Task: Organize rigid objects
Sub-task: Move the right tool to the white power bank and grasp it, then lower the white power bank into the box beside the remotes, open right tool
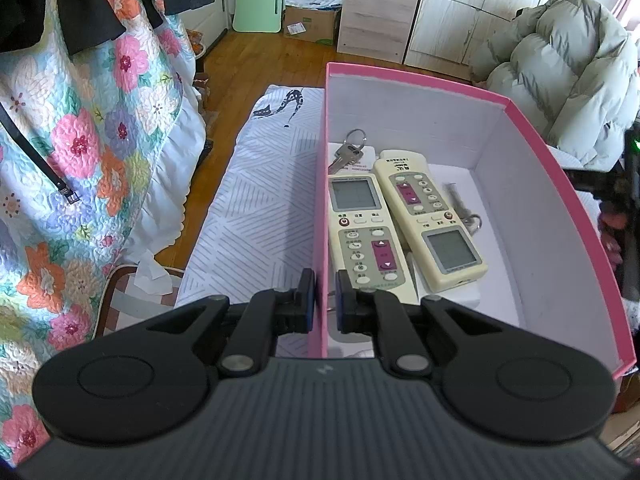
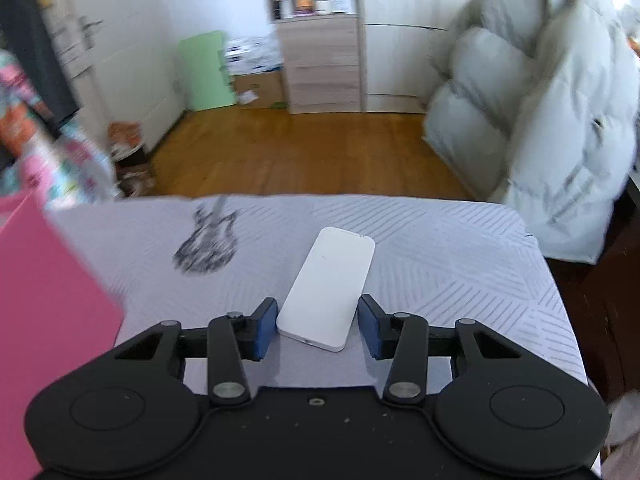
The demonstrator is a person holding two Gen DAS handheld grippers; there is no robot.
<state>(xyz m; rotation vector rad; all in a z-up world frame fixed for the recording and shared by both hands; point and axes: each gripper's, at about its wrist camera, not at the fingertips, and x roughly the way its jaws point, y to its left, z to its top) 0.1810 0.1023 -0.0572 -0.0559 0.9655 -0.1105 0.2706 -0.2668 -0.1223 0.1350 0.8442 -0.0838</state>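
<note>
While my left claw [image 1: 325,300] is pinching the box [image 1: 320,208] wall, my right claw [image 2: 318,330] is straddling the power bank [image 2: 328,288], wide open, gripping nothing.

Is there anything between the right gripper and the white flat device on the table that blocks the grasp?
Nothing visible blocks it. The right gripper is open, and the near end of the white device already lies between its jaws on the striped cloth, with a small gap on each side.
</note>
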